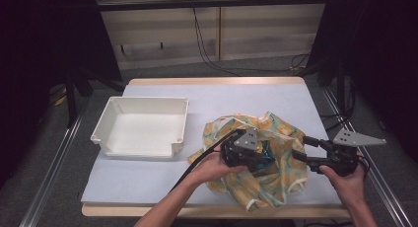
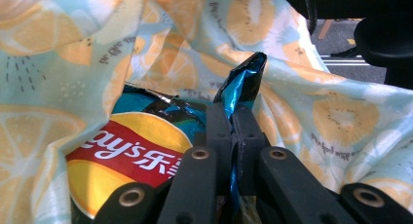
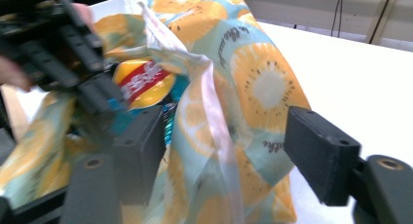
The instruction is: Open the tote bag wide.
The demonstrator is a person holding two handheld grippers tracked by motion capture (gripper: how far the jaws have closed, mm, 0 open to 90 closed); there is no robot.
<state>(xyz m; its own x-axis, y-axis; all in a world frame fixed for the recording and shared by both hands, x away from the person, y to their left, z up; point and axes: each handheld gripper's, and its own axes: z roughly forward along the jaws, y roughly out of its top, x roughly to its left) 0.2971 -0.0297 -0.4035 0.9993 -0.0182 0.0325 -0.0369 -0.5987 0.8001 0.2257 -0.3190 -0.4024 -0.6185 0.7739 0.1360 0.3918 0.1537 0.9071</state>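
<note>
Chip bag: here it is, a glossy blue foil packet [image 2: 146, 151] with a crinkled top edge, a yellow disc and a red banner on its face
Where it sits: down inside the mouth of the cloth bag [image 1: 266, 158], at the front right of the tabletop [image 1: 207, 96]
Cloth bag: soft pale teal fabric printed all over with orange citrus slices, pale trim along the edge, crumpled and gaping
Left hand-held gripper [image 2: 236, 121]: clenched tight on the twisted corner of the chip bag, foil pinched between the black jaws
Right hand-held gripper [image 3: 224, 151]: jaws spread wide on either side of a fold of the cloth bag, pads not pressing it
Count: one chip bag, one cloth bag, one white tray [image 1: 143, 126], two hand-held grippers
Tray: empty, left of the cloth bag, well apart from it
Writing: "Lay's" in white on the red banner, followed by Chinese characters; small dark script on the cloth, too small to read
</note>
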